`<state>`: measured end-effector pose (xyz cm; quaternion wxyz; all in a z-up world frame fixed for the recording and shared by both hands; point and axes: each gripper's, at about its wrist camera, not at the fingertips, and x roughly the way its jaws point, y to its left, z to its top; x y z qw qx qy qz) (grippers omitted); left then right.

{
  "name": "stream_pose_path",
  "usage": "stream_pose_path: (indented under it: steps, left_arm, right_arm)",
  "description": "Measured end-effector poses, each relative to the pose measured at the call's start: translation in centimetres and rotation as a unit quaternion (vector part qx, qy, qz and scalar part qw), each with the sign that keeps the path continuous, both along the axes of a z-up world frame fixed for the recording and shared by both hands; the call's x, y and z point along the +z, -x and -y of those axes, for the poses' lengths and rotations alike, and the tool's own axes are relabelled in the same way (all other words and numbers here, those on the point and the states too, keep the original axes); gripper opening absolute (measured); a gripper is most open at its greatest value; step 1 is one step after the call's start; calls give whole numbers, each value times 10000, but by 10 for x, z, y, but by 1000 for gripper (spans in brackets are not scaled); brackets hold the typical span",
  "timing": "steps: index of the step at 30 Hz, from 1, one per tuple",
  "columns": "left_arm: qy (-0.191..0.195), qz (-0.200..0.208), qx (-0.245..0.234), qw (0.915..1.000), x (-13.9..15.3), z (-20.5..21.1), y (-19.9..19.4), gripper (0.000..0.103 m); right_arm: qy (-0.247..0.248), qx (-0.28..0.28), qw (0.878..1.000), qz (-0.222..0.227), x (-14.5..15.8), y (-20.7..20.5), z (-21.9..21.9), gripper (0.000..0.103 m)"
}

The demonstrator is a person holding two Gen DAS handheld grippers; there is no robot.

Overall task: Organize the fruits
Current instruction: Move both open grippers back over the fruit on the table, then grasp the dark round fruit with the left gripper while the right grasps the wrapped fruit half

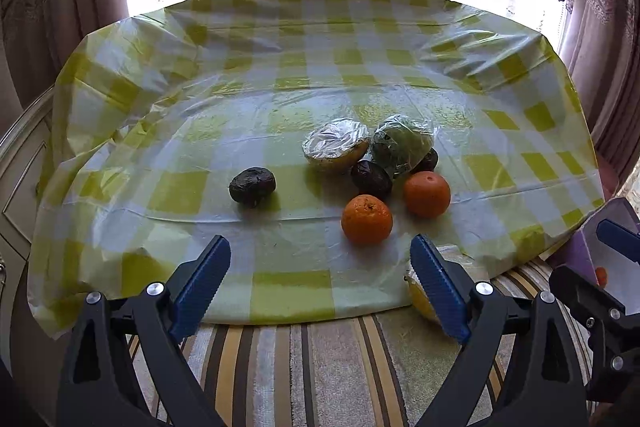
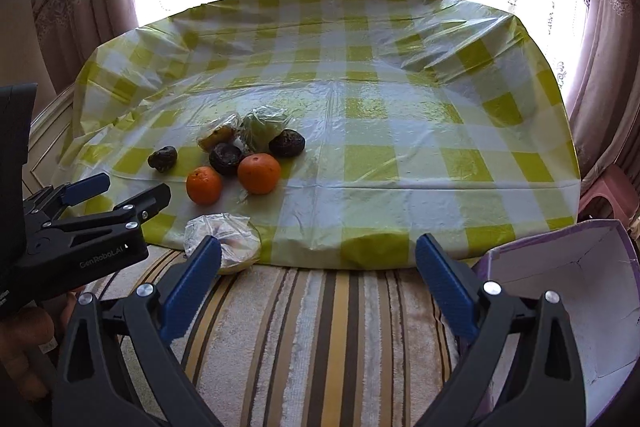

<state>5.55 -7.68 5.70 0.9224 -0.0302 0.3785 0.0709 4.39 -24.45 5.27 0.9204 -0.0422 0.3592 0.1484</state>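
Left gripper (image 1: 320, 267): blue ridged pads spread wide apart, nothing between them, poised over the near edge of the green-and-white checked plastic tablecloth (image 1: 280, 99).

Fruit, left to right on the cloth in the left wrist view: one dark wrinkled round fruit (image 1: 252, 185) standing alone, well apart from the rest. Then a cluster: a yellow halved fruit under cling film (image 1: 335, 146), a second dark wrinkled fruit (image 1: 371, 178) touching it, a near orange mandarin (image 1: 367, 219), a green film-wrapped fruit (image 1: 402, 147), a far orange mandarin (image 1: 426, 194), and a third dark fruit (image 1: 429, 159) mostly hidden behind. A further film-wrapped pale fruit (image 2: 224, 241) sits at the cloth's front edge, touching the striped fabric below.

Right gripper (image 2: 318, 263): jaws likewise wide apart and empty. A purple cardboard box with white interior (image 2: 568, 279) stands open at far right, the likely destination.

Risks, as judged:
- Mandarins may roll on the slick cloth if nudged by a pad.
- Cling film may slip or tear under the ridged pads, dropping the fruit.
- The edge fruit could tumble off if the cloth is dragged.
- Cluster contact means lifting one piece may disturb its neighbours.
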Motion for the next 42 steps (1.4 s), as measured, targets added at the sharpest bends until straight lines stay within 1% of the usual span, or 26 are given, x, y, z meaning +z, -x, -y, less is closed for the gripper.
stream_pose_path:
  steps: [3, 6, 7, 9, 12, 15, 16, 19, 20, 25, 27, 29, 30, 31, 32, 33, 35, 42]
  left_arm:
    - [257, -25, 119, 9996, -3, -19, -4, 87]
    - [457, -67, 202, 9987, -7, -42, -11, 84]
    - [491, -89, 235, 9985, -9, -49, -14, 81]
    - [507, -171, 290, 9981, -13, -61, -22, 81]
    - [588, -314, 218, 9975, -19, -73, -38, 80]
    - [548, -510, 160, 9971, -28, -79, -56, 80]
    - [535, -565, 159, 9968, -31, -80, -61, 77]
    - [472, -729, 89, 9962, -40, -80, -73, 75]
    - [447, -767, 59, 9960, -41, -80, -75, 72]
    - [279, -841, 6, 9961, -45, -78, -84, 68]
    - [172, -844, 23, 9963, -46, -77, -86, 63]
    - [134, -825, -22, 9965, -45, -75, -86, 56]
    - [114, -817, -29, 9966, -45, -75, -85, 53]
    - [103, -805, -46, 9967, -44, -74, -85, 47]
    - [99, -795, -65, 9968, -44, -73, -84, 41]
    - [94, -787, -72, 9968, -43, -72, -83, 38]
    - [97, -782, -57, 9969, -43, -72, -82, 38]
    - [153, -709, 49, 9974, -39, -73, -72, 38]
  right_arm:
    - [42, 137, 9999, -70, -6, -2, -15, 98]
    - [116, 273, 9994, -185, -14, -4, -30, 98]
    - [130, 334, 9991, -245, -17, -6, -36, 98]
    - [155, 430, 9984, -325, -22, -7, -47, 98]
    - [319, 514, 9974, -401, -30, -11, -63, 98]
    - [420, 562, 9963, -488, -36, -16, -74, 98]
    - [443, 572, 9961, -502, -37, -17, -77, 98]
    - [564, 542, 9956, -515, -40, -22, -83, 98]
    - [602, 508, 9956, -503, -41, -24, -85, 98]
    - [700, 436, 9954, -485, -43, -33, -90, 98]
    - [703, 420, 9953, -508, -45, -37, -92, 97]
    - [713, 403, 9951, -547, -47, -40, -92, 88]
    - [714, 390, 9950, -587, -48, -41, -93, 85]
    - [704, 375, 9948, -636, -50, -43, -92, 80]
    - [683, 368, 9946, -686, -52, -44, -91, 72]
    - [647, 383, 9944, -740, -53, -46, -91, 69]
    - [573, 458, 9943, -779, -54, -46, -91, 62]
    - [601, 431, 9949, -689, -53, -41, -92, 61]
